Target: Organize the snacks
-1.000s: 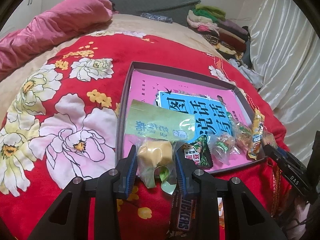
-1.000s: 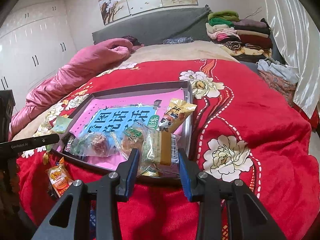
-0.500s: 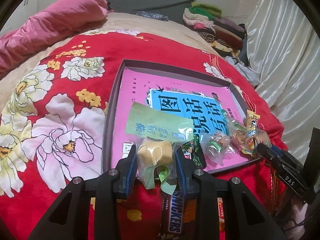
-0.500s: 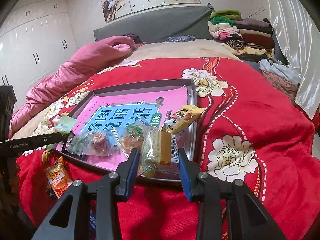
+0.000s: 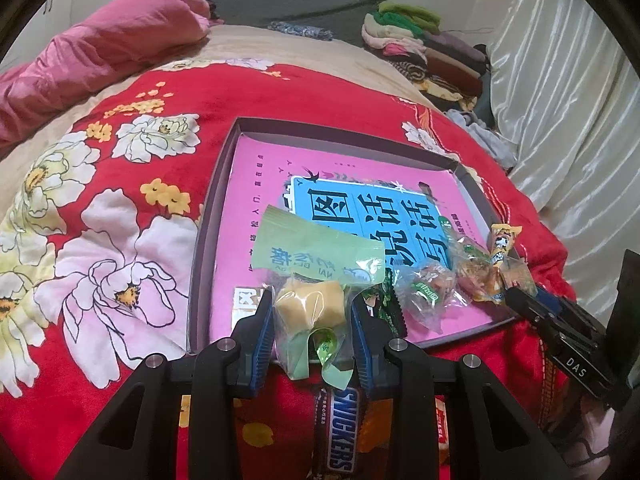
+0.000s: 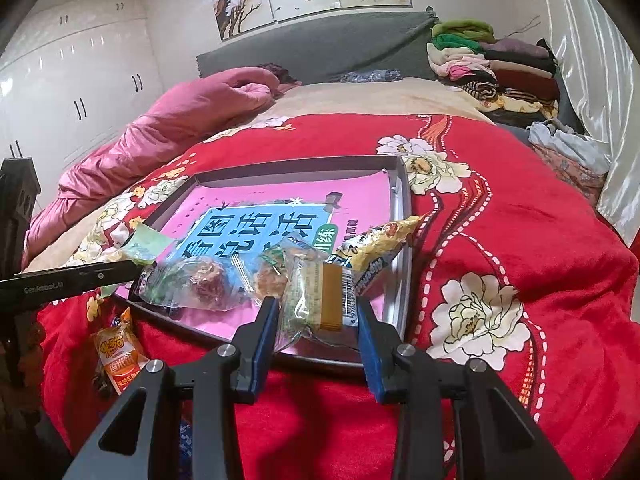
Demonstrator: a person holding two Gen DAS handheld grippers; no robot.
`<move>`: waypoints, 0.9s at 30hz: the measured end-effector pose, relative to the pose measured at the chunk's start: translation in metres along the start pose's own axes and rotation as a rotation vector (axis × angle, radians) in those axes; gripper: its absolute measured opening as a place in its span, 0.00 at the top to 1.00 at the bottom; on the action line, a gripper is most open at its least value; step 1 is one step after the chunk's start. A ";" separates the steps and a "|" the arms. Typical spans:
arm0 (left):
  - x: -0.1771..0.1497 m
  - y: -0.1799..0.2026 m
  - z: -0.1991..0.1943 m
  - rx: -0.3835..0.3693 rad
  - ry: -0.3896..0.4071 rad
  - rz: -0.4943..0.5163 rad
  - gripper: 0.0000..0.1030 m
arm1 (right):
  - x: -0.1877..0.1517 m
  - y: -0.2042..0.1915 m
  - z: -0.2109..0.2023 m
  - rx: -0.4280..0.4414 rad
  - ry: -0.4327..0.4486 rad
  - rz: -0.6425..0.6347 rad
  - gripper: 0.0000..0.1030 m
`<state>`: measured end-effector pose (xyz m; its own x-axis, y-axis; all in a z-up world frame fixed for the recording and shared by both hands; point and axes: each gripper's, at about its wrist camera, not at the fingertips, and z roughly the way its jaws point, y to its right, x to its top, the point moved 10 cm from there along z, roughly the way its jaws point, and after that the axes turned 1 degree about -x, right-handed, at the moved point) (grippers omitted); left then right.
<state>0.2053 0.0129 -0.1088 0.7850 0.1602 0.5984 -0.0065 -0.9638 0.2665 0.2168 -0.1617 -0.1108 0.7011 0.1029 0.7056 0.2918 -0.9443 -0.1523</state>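
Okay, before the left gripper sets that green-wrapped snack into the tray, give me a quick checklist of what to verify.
1. Left gripper shut on green-wrapped snack: ok.
2. Snack over the tray interior: cannot tell; it hangs around the near rim.
3. Bare pink floor ahead on the tray's left side: ok.
4. Right gripper out of the left's path, at the tray's far end: ok.
5. Right gripper's hold on the clear-wrapped snack: cannot tell.
6. Snickers bar still outside the tray: not ok.
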 end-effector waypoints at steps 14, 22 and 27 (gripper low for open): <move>0.000 0.003 0.004 -0.006 0.001 0.008 0.65 | -0.002 -0.020 0.007 0.067 -0.012 -0.045 0.62; 0.000 0.009 0.005 -0.017 0.004 0.022 0.65 | -0.002 -0.022 0.009 0.064 -0.013 -0.054 0.62; 0.001 0.015 0.007 -0.027 0.003 0.035 0.65 | -0.002 -0.017 0.011 0.050 -0.012 -0.052 0.62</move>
<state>0.2102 -0.0027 -0.1102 0.7823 0.1266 0.6098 -0.0509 -0.9628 0.2652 0.2173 -0.1422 -0.1168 0.6919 0.1560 0.7049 0.3604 -0.9206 -0.1501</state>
